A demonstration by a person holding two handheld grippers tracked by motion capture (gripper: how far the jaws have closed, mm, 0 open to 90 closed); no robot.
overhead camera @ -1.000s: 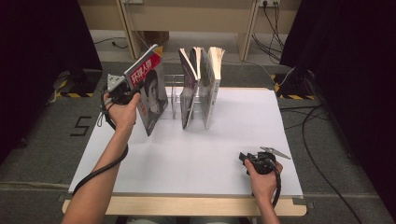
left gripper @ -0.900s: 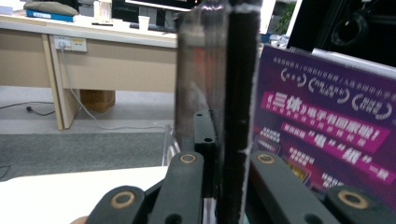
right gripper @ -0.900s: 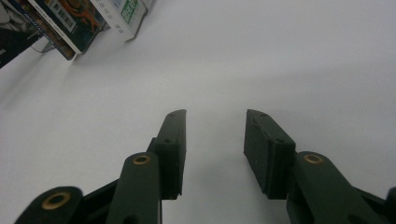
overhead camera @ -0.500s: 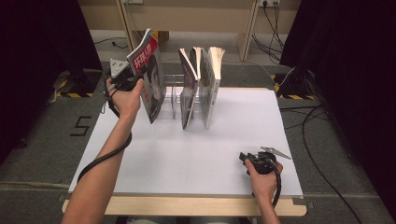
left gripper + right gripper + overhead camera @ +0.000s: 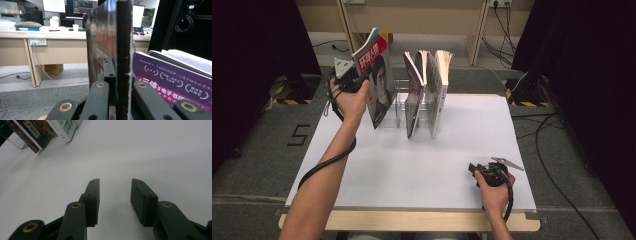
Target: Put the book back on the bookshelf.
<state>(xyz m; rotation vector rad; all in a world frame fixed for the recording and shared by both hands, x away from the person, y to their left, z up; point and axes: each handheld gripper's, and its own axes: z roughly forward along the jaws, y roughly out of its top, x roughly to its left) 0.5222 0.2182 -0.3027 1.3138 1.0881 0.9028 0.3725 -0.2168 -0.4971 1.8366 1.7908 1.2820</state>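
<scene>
A magazine [image 5: 378, 75] with a red title and a portrait on its cover hangs tilted above the table's back left, my left gripper [image 5: 363, 81] shut on its spine edge. In the left gripper view the magazine [image 5: 123, 50] stands edge-on between the jaws of the left gripper [image 5: 122, 81]. Just to its right stands a clear rack [image 5: 398, 107] holding three upright books [image 5: 428, 90], the nearest one purple [image 5: 175, 82]. My right gripper [image 5: 473, 169] rests on the white table [image 5: 377, 170] at the front right, and it [image 5: 115, 192] stands open with nothing between its fingers.
The rack has a free slot on its left side, beside the held magazine. Books [image 5: 37, 130] in the rack show at the top left of the right gripper view. A wooden strip [image 5: 412, 220] edges the table front. Cables [image 5: 552, 125] lie on the floor at right.
My left hand has lifted the magazine upward and slightly toward the rack. The right hand has stayed still.
</scene>
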